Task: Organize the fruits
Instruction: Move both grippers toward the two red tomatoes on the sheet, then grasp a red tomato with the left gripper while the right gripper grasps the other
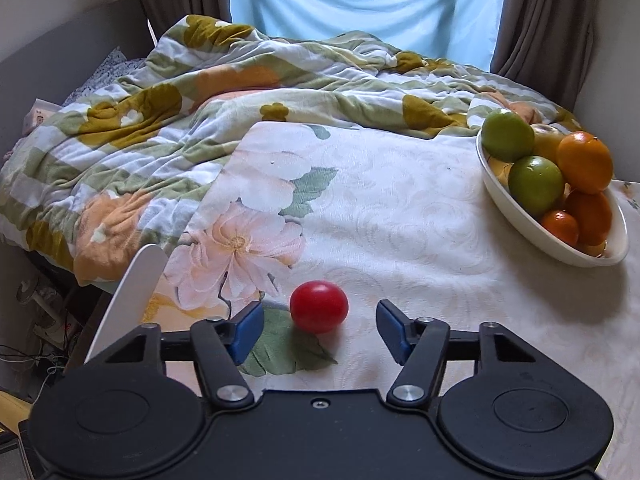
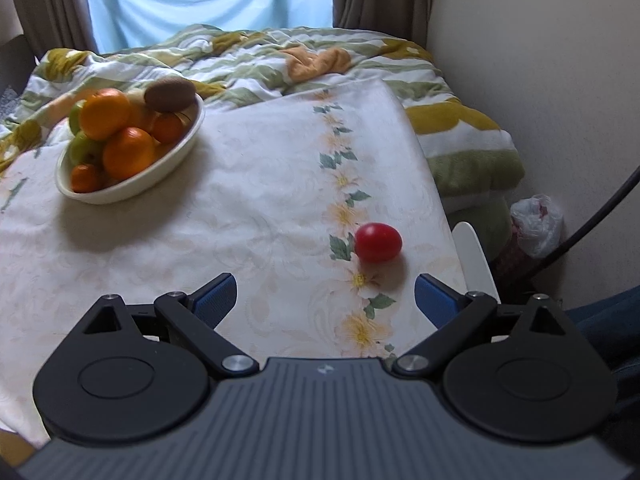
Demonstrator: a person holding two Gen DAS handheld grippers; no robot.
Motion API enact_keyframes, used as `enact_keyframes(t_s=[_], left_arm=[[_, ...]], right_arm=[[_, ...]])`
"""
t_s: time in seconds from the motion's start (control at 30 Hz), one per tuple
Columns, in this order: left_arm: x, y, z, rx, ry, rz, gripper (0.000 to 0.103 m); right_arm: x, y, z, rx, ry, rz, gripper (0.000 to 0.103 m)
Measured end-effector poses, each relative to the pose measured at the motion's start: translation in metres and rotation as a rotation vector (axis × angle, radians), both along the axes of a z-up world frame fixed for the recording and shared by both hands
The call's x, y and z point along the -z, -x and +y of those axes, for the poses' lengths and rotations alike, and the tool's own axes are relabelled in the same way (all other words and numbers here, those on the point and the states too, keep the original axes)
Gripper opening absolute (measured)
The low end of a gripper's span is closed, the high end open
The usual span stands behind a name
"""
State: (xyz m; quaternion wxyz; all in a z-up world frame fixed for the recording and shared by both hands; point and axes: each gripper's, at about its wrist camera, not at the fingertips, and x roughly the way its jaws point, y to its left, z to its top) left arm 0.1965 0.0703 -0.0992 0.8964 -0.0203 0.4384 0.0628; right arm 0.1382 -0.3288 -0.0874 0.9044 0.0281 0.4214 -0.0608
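1 red fruit (image 1: 319, 306) on tablecloth (image 1: 400, 220), between parted left gripper (image 1: 320, 326) pads, untouched. Right gripper (image 2: 325, 296) wide, empty. Bowl (image 1: 516, 216) full.

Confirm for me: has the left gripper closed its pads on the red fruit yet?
No. In the left wrist view the left gripper has a clear gap between each blue pad and the red fruit.

Two wrist views, angled down, close over table, sharing bowl (image 1: 516, 216)
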Motion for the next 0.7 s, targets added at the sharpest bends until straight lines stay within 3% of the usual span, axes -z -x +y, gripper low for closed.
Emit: enact_keyframes(t_s=[0.1,0.17,0.37,0.7], left_arm=[[0.004,-0.003,0.002,0.001,0.003,0.004,0.056],[0.005,-0.004,0.002,0.006,0.008,0.008,0.037],[0.005,-0.001,0.003,0.008,0.018,-0.002,0.037],[0.005,0.007,-0.003,0.026,0.029,0.000,0.037]], right_arm=[[0.004,-0.002,-0.001,0.010,-0.002,0.008,0.103],[0.007,-0.004,0.000,0.014,-0.001,0.012,0.103],[0.011,-0.012,-0.002,0.031,-0.001,0.011,0.103],[0.024,-0.029,-0.014,0.057,0.010,0.025,0.084]])
